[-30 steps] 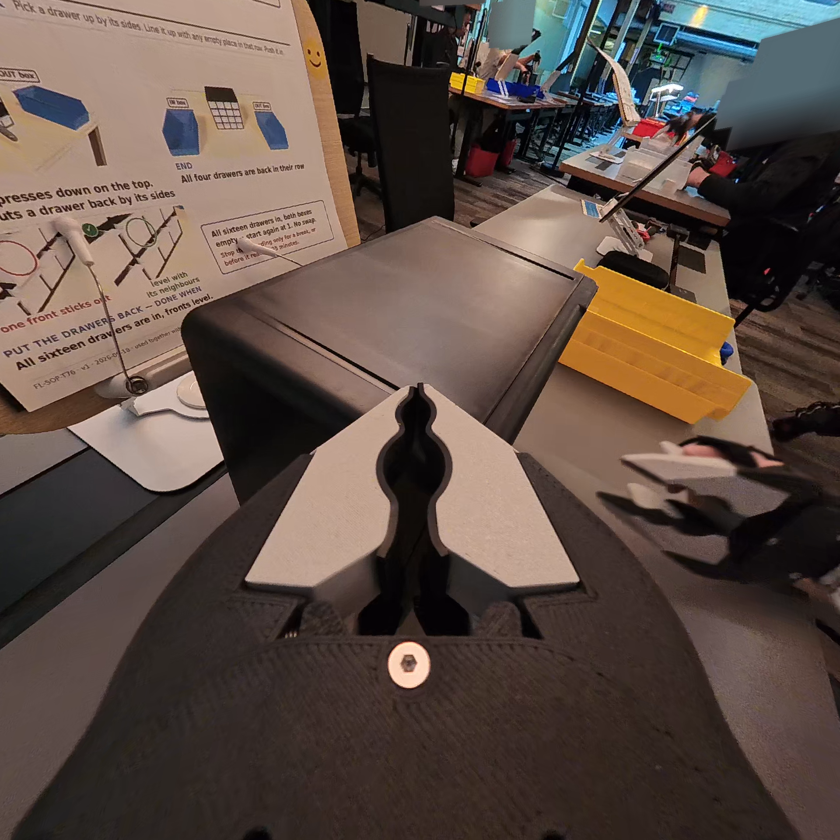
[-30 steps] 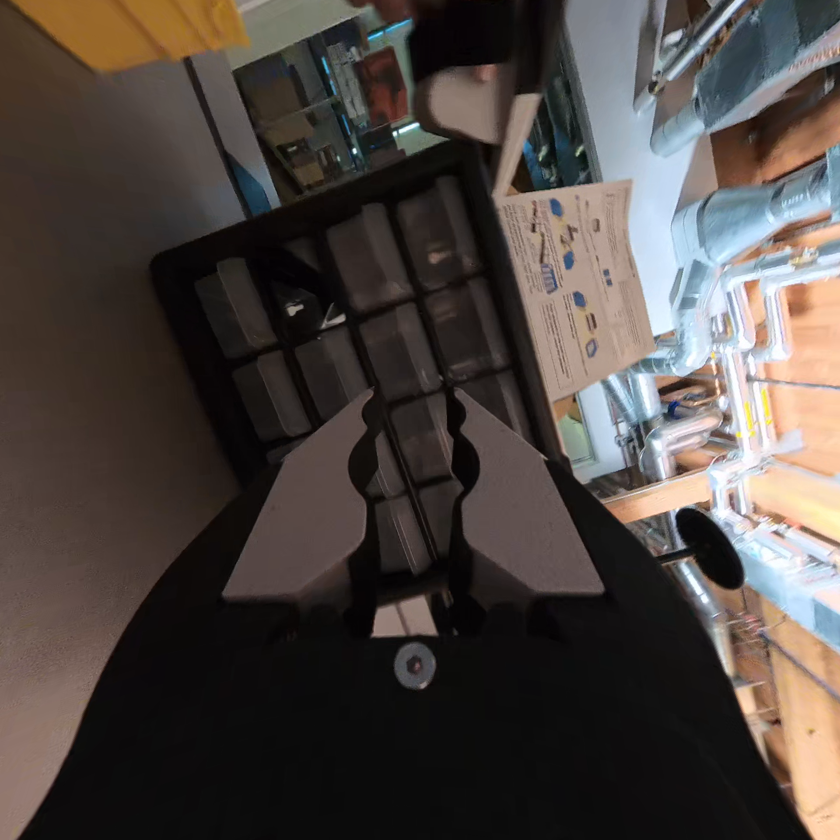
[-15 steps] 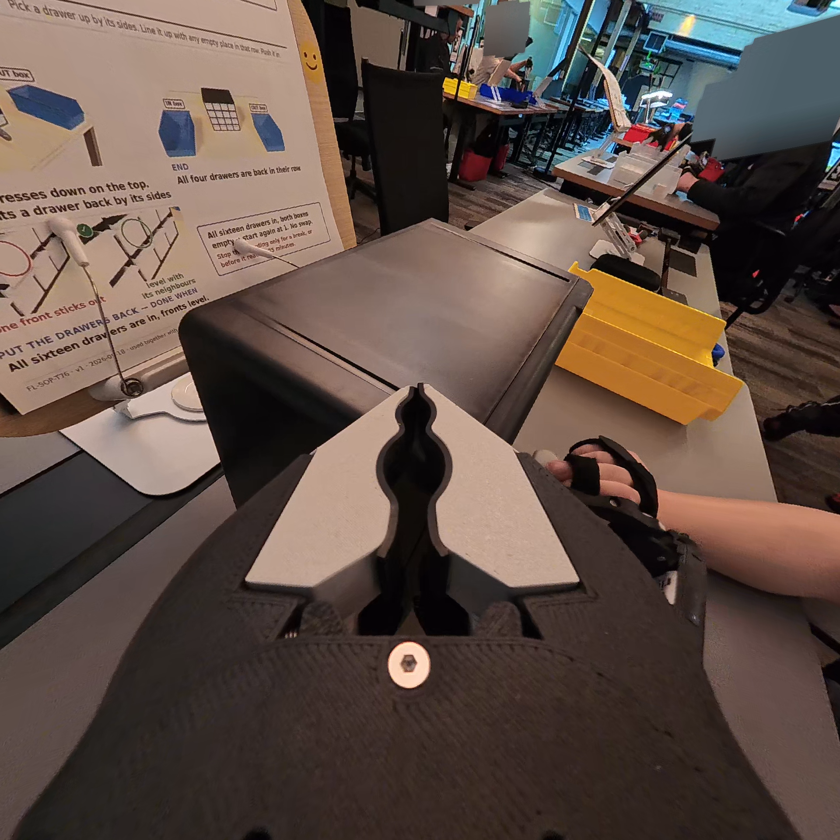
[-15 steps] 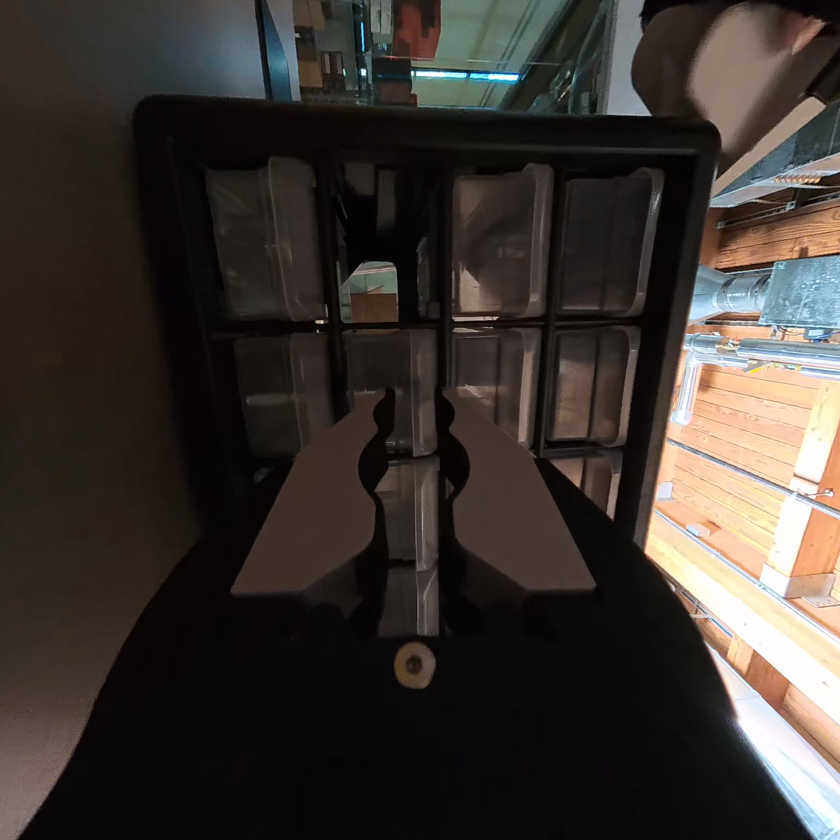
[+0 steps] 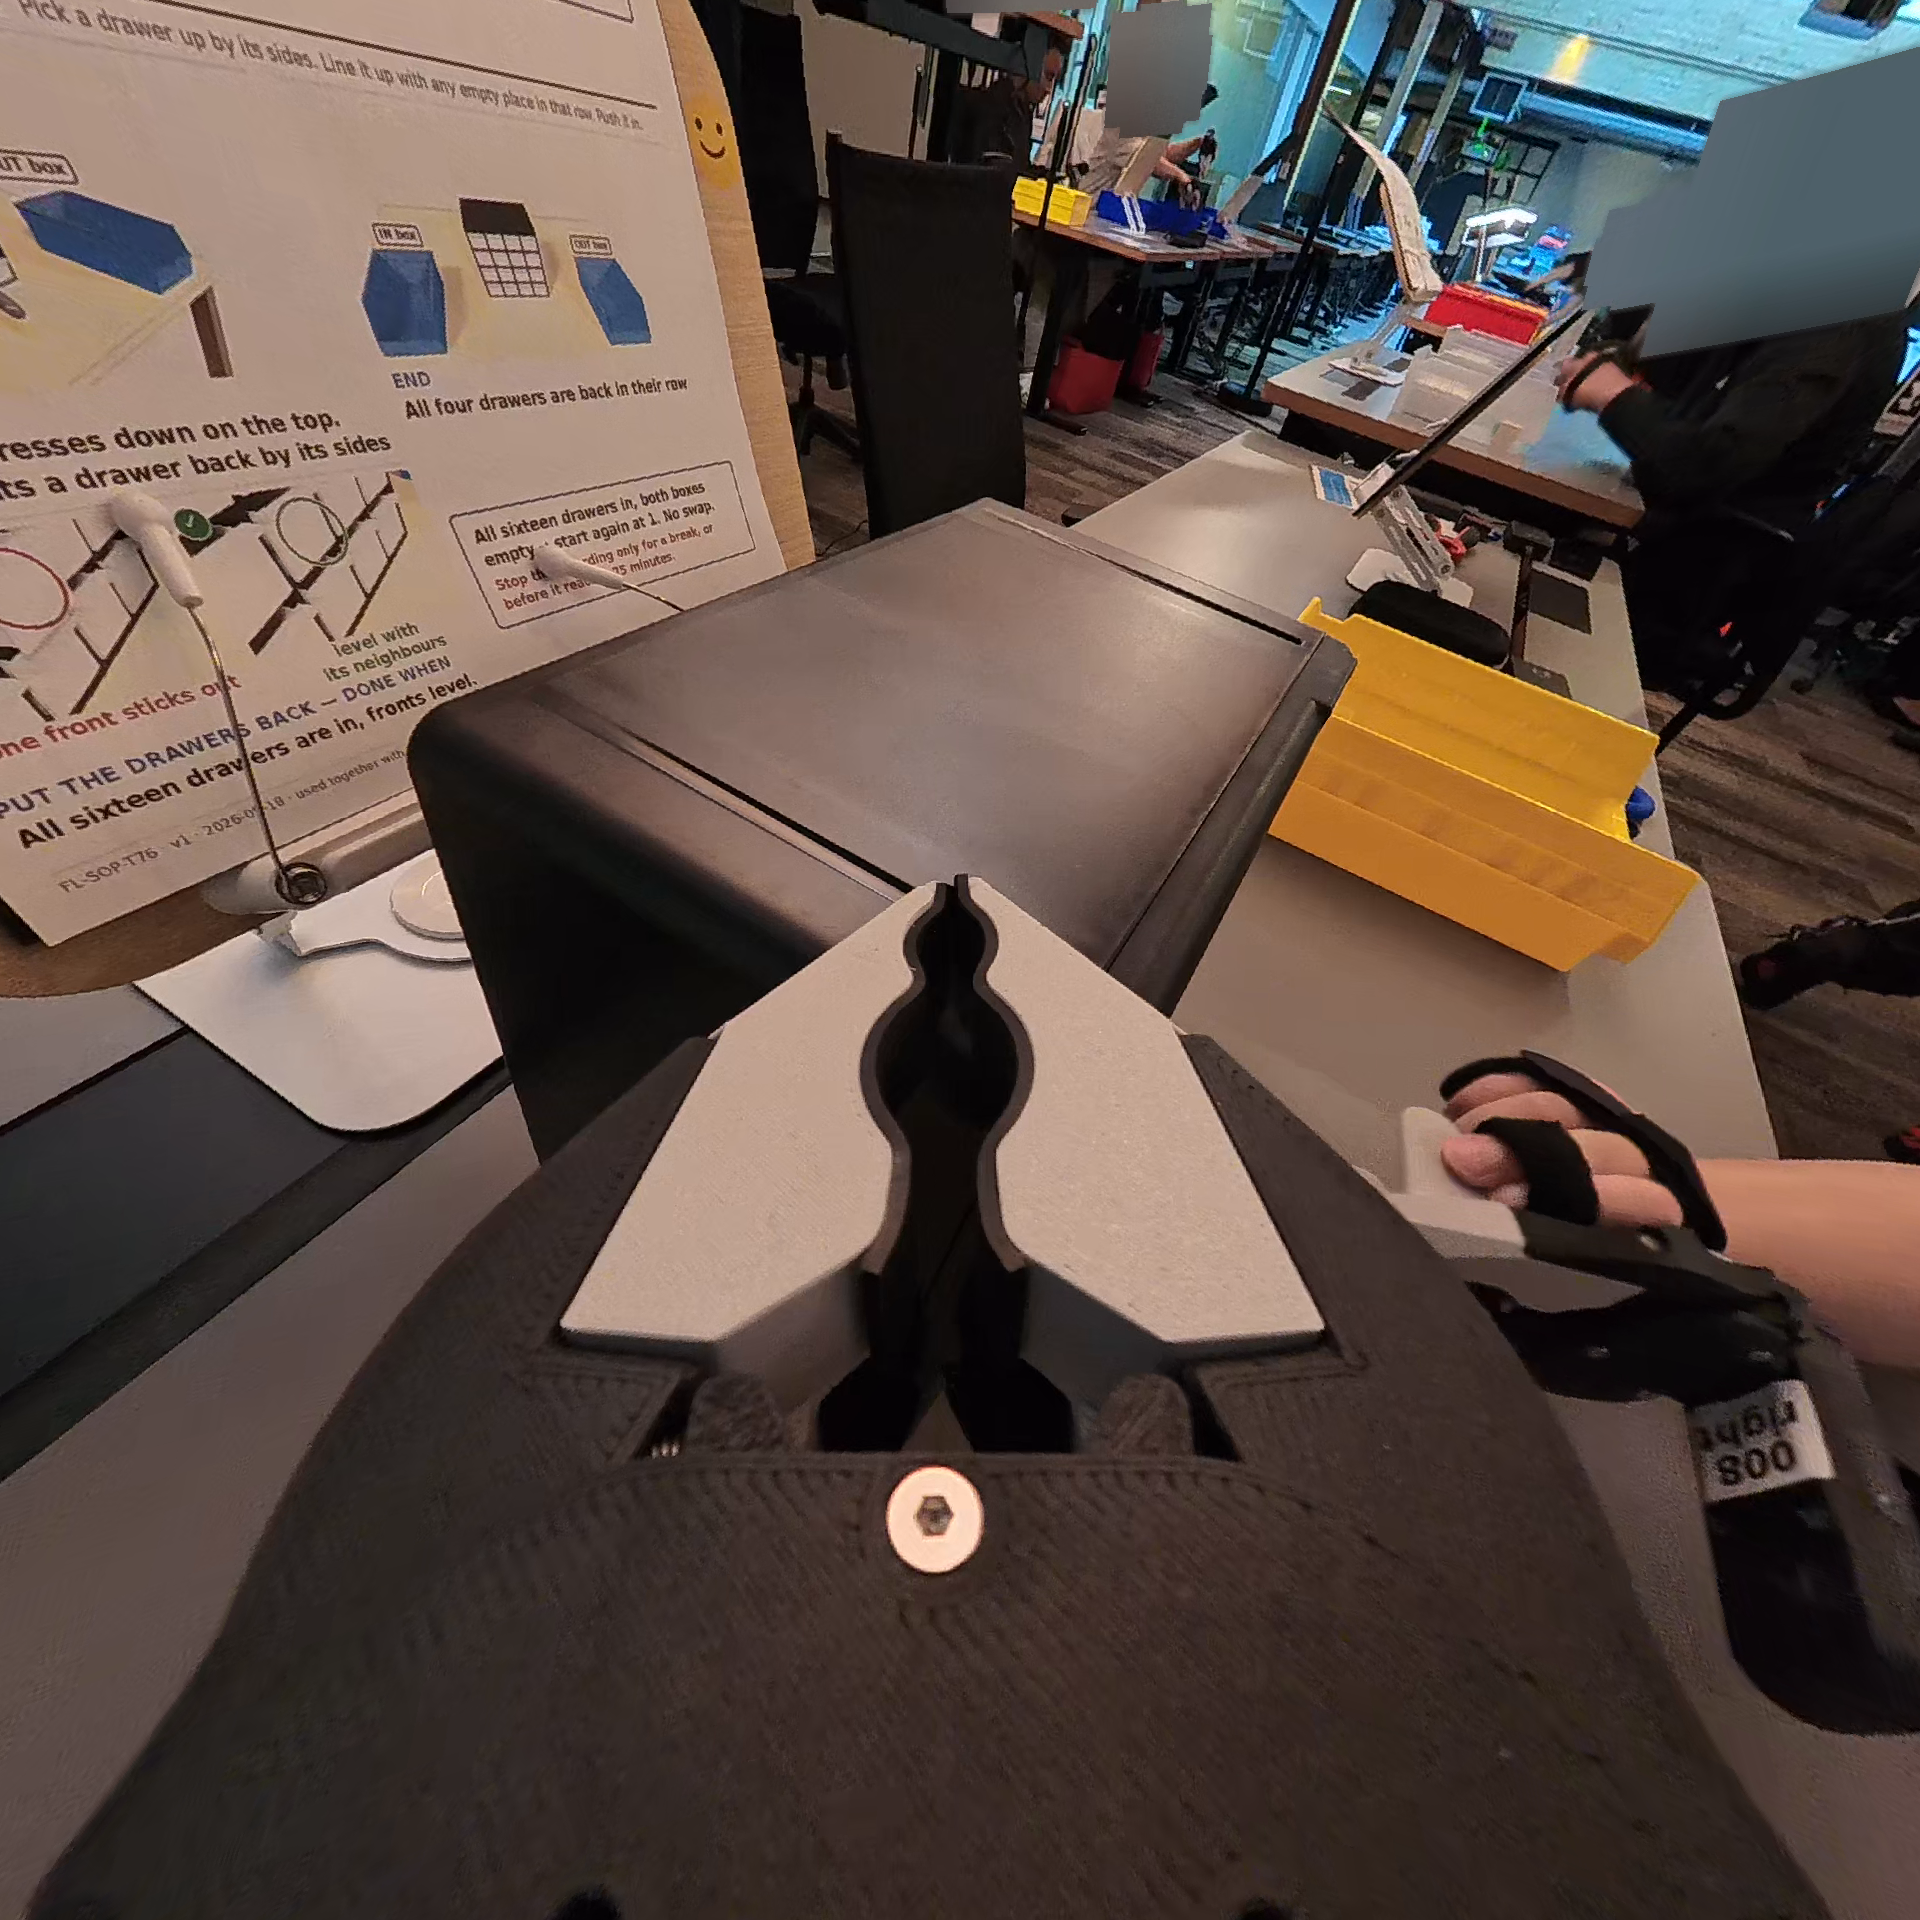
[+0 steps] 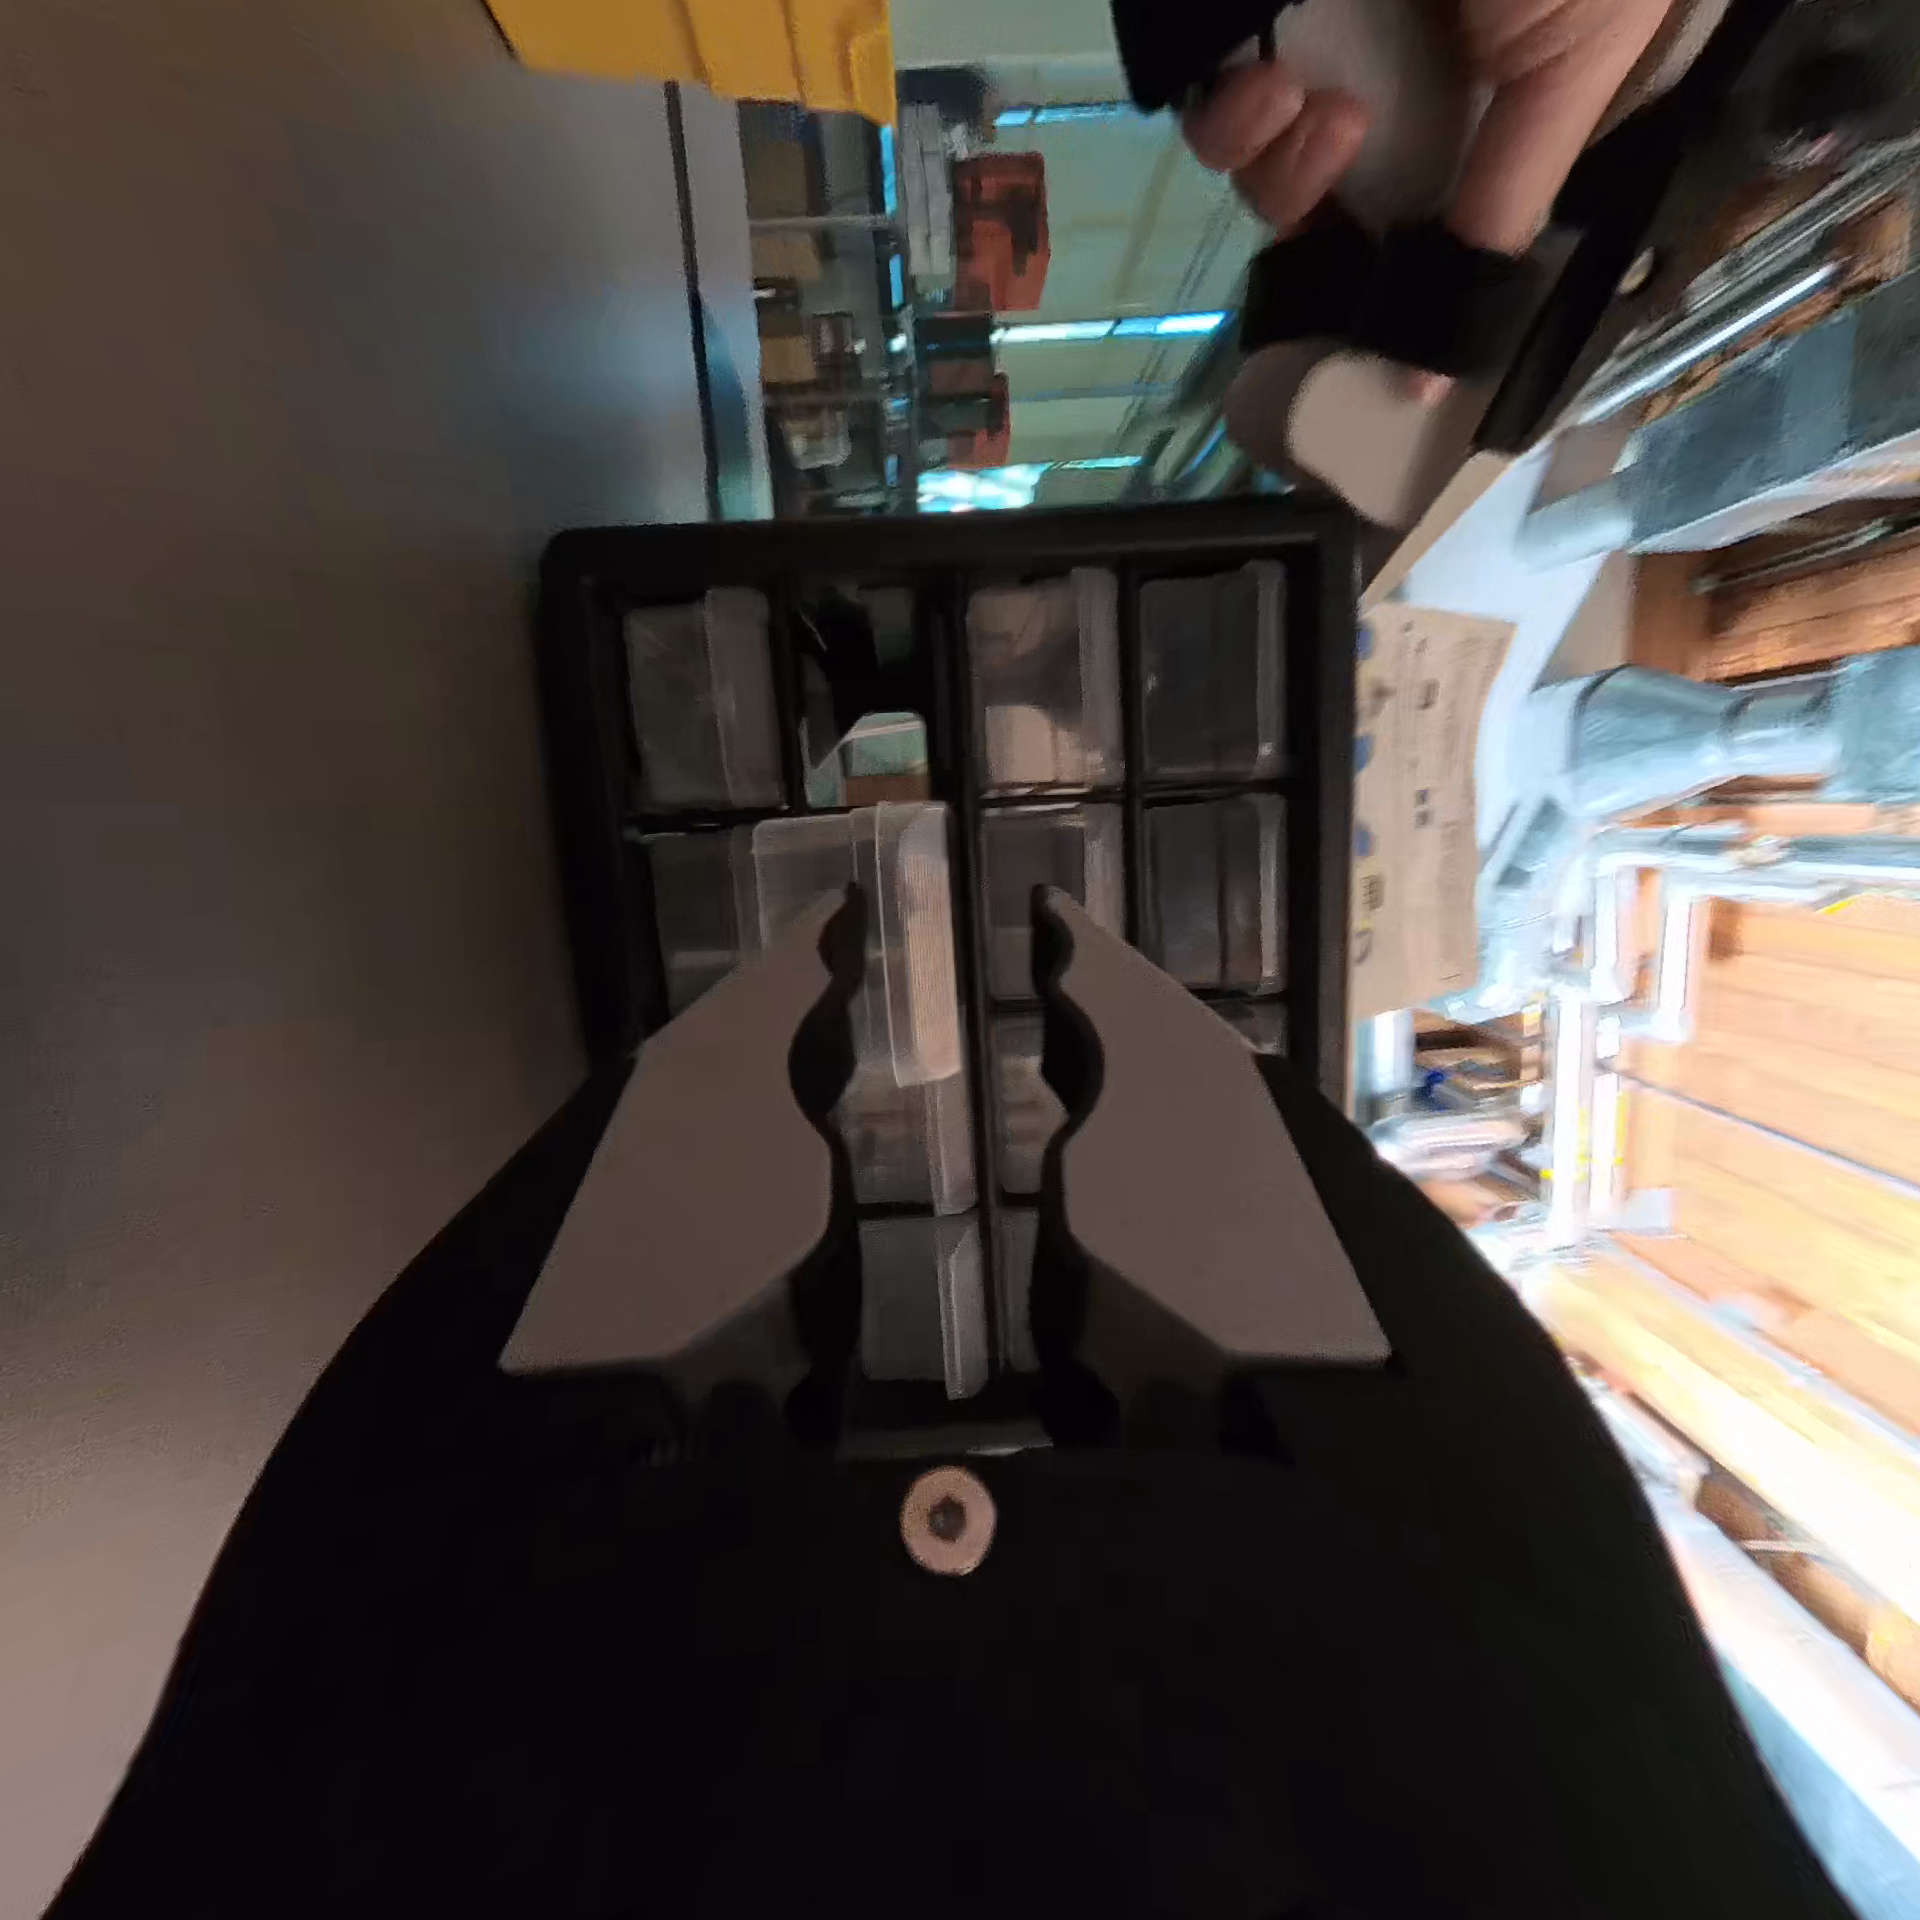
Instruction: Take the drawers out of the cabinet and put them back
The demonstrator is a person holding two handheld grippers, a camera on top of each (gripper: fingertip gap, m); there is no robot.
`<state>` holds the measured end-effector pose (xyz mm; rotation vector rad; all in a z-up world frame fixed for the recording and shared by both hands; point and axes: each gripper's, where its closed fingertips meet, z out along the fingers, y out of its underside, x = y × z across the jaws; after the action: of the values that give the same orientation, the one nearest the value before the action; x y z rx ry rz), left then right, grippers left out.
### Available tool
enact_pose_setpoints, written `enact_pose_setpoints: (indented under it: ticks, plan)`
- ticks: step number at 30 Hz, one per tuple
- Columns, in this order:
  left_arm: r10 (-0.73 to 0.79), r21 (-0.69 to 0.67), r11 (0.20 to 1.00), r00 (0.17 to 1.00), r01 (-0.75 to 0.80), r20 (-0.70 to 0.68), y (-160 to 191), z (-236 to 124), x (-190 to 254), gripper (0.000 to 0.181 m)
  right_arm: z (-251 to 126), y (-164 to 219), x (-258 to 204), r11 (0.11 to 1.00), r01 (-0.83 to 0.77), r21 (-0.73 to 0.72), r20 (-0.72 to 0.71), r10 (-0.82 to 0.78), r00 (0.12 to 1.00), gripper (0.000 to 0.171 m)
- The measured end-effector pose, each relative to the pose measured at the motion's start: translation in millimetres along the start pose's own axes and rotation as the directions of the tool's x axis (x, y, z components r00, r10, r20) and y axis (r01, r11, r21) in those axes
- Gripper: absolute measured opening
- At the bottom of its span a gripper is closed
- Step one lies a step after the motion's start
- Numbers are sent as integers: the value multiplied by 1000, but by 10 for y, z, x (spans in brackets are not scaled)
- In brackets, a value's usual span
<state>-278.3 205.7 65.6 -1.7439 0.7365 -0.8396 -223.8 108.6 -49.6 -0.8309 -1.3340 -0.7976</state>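
While rolled sideways, the right gripper faces the black plastic drawer cabinet, jaws parted around a protruding clear plastic drawer, not clamped. Left gripper hovers level above the cabinet's top, jaws clenched, empty.

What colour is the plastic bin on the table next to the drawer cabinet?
Bright yellow: the ribbed plastic bin sits beside the black cabinet, clearest in the left wrist view.

You're looking at a matt black plastic cabinet with a smooth top, clear glossy plastic drawers, a glossy yellow plastic bin, and matt grey, fine-grained fingers in ribbed black housing.
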Motion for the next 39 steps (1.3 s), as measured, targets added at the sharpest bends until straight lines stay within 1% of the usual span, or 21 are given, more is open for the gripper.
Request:
enact_pose_setpoints:
  ticks: [1, 2, 4, 5, 6, 9, 13, 17, 23, 28, 31, 33, 37, 39]
  plan:
    - [0, 0, 1000, 1000, 0, 1, 0, 0, -1, 0, 38, 29, -9, 999, -28, -33, 40, 29, 999, 40]
    - [1, 1, 1000, 1000, -1, 2, 0, 0, 0, 0, 86, 60, -14, 997, -46, -68, 76, 51, 996, 44]
    - [0, 2, 1000, 1000, 0, 2, 0, -1, -1, 0, 176, 130, 6, 990, -42, -137, 133, 61, 989, 45]
    - [0, 3, 1000, 1000, 0, 2, 0, -1, 0, 0, 201, 147, -13, 987, -28, -157, 180, 57, 982, 34]
    - [-1, 3, 1000, 1000, 1, 1, 0, -1, 0, 0, 205, 152, -83, 987, -5, -163, 255, 47, 966, 16]
    - [-2, 3, 1000, 1000, 2, -2, 0, -2, -1, 0, 179, 155, -90, 981, 6, -193, 346, 63, 936, 15]
    - [-3, 3, 1000, 1000, 3, -5, -1, -2, -2, 0, -4, 61, -59, 980, -27, -198, 443, 114, 889, 15]
    - [-3, 4, 1000, 1000, 3, -4, 0, -2, -1, 0, -222, -36, -28, 980, -20, -198, 488, 117, 865, 16]
    - [-4, 5, 1000, 1000, 4, -6, -1, -2, -2, 0, -525, -243, 30, 987, -20, -157, 495, 96, 864, 15]
    - [-5, 7, 1000, 1000, 5, -7, -1, -3, -2, 0, -818, -323, -118, 993, -24, -111, 522, 79, 849, 14]
    - [-5, 7, 1000, 1000, 5, -7, -1, -2, -2, 0, -1026, -252, -309, 997, -22, -74, 547, 60, 835, 14]
    - [-4, 6, 1000, 1000, 4, -7, -1, -2, -2, 0, -1141, -177, -361, 1000, -16, -21, 535, 25, 845, 14]
    - [-7, 8, 1000, 1000, 7, -10, -1, -2, -2, 0, -1333, 105, -441, 999, 10, 39, 524, -29, 851, 15]
    - [-7, 9, 1000, 1000, 8, -12, -1, -3, -2, 0, -1406, 329, -521, 1000, 10, 18, 550, -18, 835, 16]
